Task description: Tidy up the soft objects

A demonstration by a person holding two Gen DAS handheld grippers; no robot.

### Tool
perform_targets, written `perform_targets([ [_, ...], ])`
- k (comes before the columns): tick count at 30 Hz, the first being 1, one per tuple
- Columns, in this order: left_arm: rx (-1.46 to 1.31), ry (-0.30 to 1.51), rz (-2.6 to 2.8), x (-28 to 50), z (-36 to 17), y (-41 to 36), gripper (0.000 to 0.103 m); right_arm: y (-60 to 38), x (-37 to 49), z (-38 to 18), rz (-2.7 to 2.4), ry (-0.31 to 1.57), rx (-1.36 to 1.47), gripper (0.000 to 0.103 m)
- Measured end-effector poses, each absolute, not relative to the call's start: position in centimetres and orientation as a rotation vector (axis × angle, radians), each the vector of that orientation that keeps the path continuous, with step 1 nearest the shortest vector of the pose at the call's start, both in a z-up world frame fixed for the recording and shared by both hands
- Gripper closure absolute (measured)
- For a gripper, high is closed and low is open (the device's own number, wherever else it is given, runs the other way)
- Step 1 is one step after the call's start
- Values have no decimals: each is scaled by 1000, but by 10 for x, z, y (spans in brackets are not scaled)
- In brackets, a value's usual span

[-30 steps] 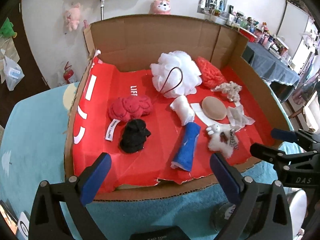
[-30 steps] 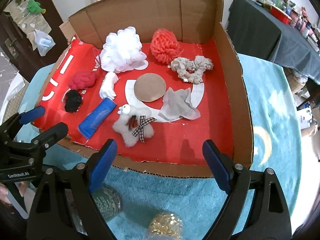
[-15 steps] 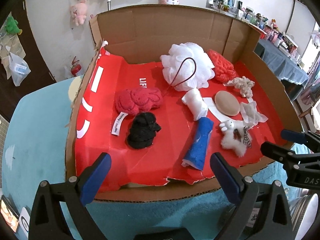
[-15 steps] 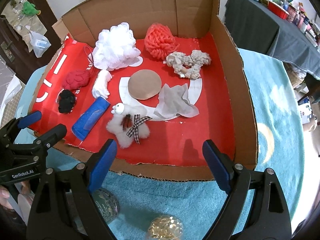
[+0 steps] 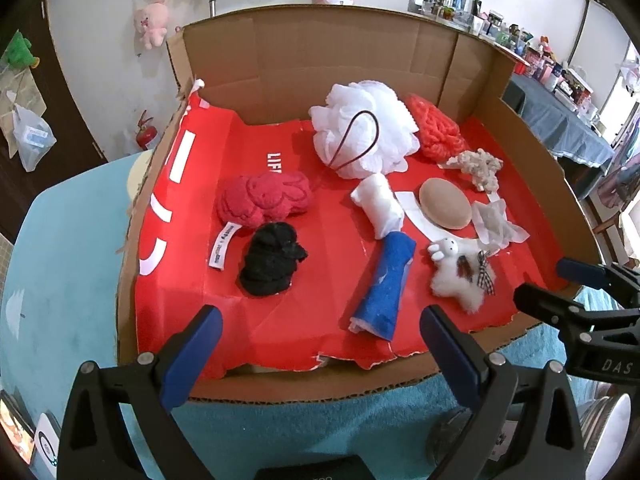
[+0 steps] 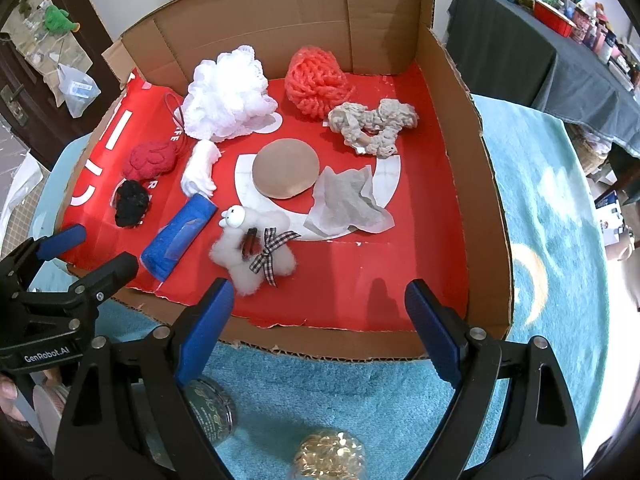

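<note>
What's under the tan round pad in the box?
The tan round pad lies on a white curved paper piece, which sits on the red liner. Whatever is directly beneath the pad's middle is covered.

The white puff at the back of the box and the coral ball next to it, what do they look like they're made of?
The white puff looks like gathered nylon mesh, a bath pouf: fine ruffled netting, slightly sheer at the edges, with a dark cord loop. The coral ball looks like thick knitted or crocheted yarn, matte, in chunky looped strands; it could also be a coarse plastic scrubber. Both sit in the cardboard box.
</note>
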State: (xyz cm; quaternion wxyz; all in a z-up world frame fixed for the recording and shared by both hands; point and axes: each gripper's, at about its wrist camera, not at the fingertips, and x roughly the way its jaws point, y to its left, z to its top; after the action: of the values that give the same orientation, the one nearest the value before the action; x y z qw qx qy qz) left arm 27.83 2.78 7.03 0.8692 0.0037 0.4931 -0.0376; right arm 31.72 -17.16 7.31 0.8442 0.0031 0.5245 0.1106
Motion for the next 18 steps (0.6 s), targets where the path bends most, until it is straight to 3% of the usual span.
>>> perform_targets([
  [18,2,1034,-72,281,68,29,2,-173,316,73,234,1098,13,16],
])
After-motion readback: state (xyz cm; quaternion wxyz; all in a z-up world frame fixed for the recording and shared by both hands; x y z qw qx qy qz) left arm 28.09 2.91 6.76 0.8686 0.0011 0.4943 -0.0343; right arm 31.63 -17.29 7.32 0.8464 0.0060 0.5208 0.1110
